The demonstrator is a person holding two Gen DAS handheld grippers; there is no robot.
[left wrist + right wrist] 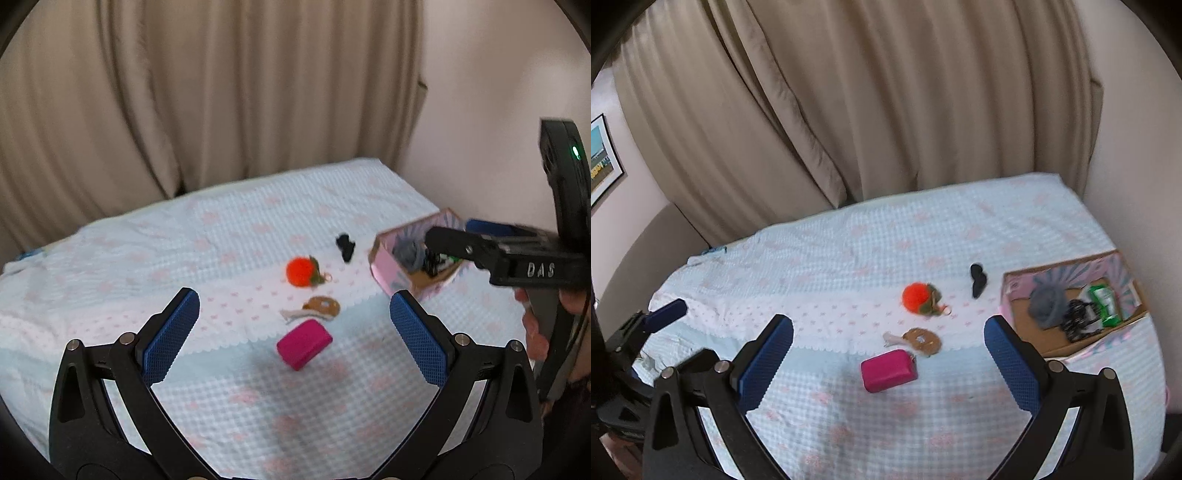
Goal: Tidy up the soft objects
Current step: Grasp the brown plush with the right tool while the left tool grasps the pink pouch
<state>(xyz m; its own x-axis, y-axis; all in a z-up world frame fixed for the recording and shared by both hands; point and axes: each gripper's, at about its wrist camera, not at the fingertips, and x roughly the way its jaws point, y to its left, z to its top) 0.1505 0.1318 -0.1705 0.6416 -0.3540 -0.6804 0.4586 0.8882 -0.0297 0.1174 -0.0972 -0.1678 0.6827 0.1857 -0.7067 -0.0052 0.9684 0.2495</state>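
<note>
On the pale blue bedspread (184,236) lie a magenta pouch (304,344) (888,370), a brown flat toy with a white tail (320,307) (921,340), an orange fluffy ball with green leaves (301,272) (918,297) and a small black soft item (345,246) (977,279). A pink cardboard box (388,264) (1045,338) at the right holds grey, black and green items. My left gripper (295,336) is open and empty above the pouch. My right gripper (888,363) is open and empty; in the left wrist view it hovers over the box (450,236).
Beige curtains (871,103) hang behind the bed. A wall runs along the right side (498,92). A framed picture (600,155) hangs at the far left. The left gripper shows at the left edge of the right wrist view (650,321).
</note>
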